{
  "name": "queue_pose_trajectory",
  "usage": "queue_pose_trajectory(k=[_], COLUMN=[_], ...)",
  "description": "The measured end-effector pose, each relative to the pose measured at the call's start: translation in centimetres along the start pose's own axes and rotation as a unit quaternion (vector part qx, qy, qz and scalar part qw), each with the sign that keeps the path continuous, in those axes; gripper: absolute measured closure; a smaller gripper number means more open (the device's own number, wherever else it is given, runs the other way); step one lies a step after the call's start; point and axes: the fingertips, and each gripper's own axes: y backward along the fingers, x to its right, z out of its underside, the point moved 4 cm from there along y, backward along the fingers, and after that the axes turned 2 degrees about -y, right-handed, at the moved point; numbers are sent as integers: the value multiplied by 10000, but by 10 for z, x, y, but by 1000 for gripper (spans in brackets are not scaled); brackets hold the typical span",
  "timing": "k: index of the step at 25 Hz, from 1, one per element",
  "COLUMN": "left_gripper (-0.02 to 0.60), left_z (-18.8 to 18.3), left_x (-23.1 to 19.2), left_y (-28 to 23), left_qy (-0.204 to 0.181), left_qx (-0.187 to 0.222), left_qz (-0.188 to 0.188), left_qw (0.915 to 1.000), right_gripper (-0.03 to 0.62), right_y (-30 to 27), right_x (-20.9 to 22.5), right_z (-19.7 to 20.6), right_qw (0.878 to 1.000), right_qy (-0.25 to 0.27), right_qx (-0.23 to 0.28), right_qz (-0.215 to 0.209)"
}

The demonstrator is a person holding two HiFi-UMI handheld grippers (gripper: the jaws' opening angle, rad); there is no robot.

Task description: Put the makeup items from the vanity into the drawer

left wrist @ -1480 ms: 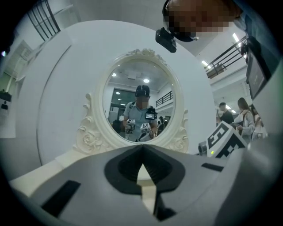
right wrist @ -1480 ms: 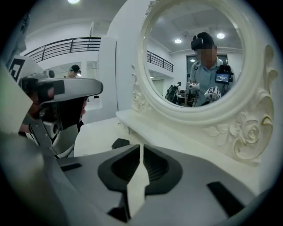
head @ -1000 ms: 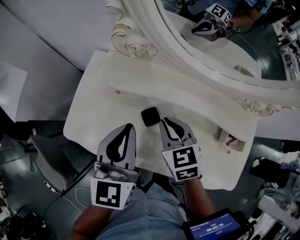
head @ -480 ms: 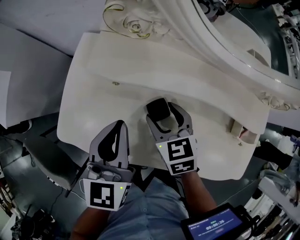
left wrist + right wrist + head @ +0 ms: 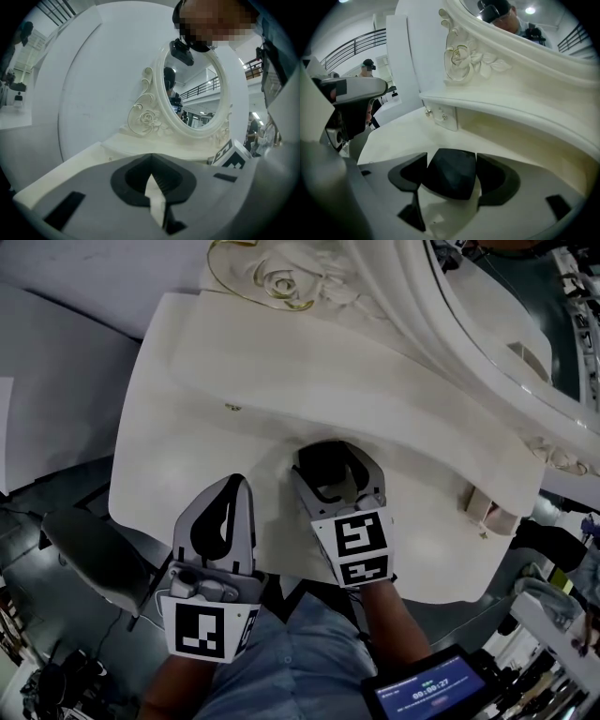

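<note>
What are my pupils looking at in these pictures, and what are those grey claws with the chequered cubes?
There is no robot here: a person holds a two-jaw gripper in each hand. The top-down picture comes from a camera on the person's head. The other two cameras ride on the grippers and look along the jaws. Below is a white vanity with a carved mirror. The right gripper has just been opening its jaws, and a black compact sits on the vanity between them, apparently not yet squeezed. The left gripper is shut and empty.
</note>
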Motion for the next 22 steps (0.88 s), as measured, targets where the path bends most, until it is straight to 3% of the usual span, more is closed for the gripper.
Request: queue_pose_trajectory(k=[13,18,22], left_gripper=[581,581,581], left_z=[2,0,-2], left_x=[3,2,3], left_y=[-6,-5,-2], left_qy=[-45,-60,-76], left_qx=[-130,-87,-48], left_qz=[-7,-12,7], left_qw=[9999,9999,10000], right_gripper=[226,227,244], right_y=[-1,-4,-3], right_x=[-6,-3,-3], right_z=[3,12,12], right_qw=[10000,9992,9992], right_qy=[-14,87,79], right_qx=[-39,-313,-342], right_qz=[-18,250,193])
